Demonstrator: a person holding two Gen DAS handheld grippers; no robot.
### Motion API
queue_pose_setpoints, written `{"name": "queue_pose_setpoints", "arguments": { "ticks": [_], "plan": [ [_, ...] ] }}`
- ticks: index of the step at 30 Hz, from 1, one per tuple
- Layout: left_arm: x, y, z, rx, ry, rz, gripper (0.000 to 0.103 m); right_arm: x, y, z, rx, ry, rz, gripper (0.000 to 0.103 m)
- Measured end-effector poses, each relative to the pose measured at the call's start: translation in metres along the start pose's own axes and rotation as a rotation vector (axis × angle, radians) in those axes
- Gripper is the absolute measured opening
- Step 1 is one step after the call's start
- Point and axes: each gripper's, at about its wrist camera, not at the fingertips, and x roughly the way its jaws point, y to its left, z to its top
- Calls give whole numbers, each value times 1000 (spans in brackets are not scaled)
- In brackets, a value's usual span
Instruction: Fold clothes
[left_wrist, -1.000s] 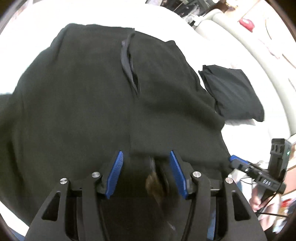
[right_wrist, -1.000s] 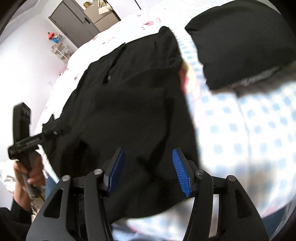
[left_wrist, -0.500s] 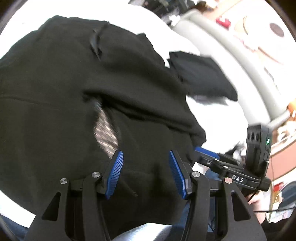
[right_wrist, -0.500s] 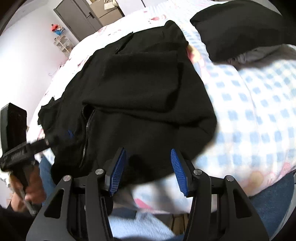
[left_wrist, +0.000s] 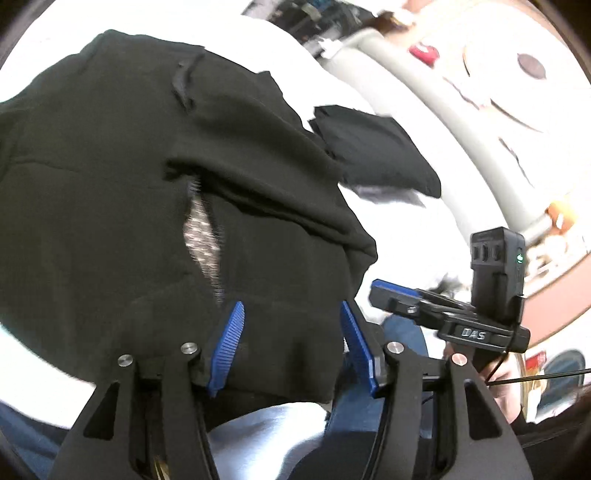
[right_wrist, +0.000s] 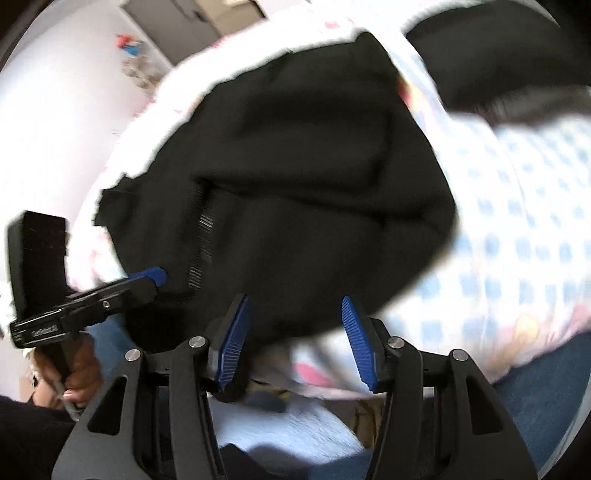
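Checked bedsheet (right_wrist: 517, 229) | black jacket (left_wrist: 110, 166) | "DAS" on right gripper (left_wrist: 380, 291) | both jaws wide

The black jacket (left_wrist: 110, 177) is soft, matt cloth with a fuzzy grey lining. The left claw (left_wrist: 291, 343) has ribbed blue rubbery pads (left_wrist: 229, 343) on black plastic

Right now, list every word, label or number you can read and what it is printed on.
"DAS": white letters on the black body of the right gripper, seen from the left wrist view.
White lettering on the body of the left gripper, in the right wrist view: too blurred to read.
Nothing readable on the black jacket.
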Motion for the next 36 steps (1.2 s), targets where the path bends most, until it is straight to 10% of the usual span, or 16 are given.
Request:
{"name": "queue_pose_setpoints", "arguments": {
  "ticks": [10, 18, 26, 36],
  "plan": [
    [9, 42, -22, -98, 55, 14, 57, 39, 20, 14, -34, 71, 203, 57],
    [-65, 71, -17, -177, -118, 59, 57, 48, 50, 37, -211, 103, 128, 58],
    [-178, 195, 0, -442, -380, 239, 57, 54, 116, 85, -357, 122, 185, 58],
    [-240, 325, 3, -691, -615, 258, 58, 167, 304, 122, -718, 143, 156, 74]
  ]
}}
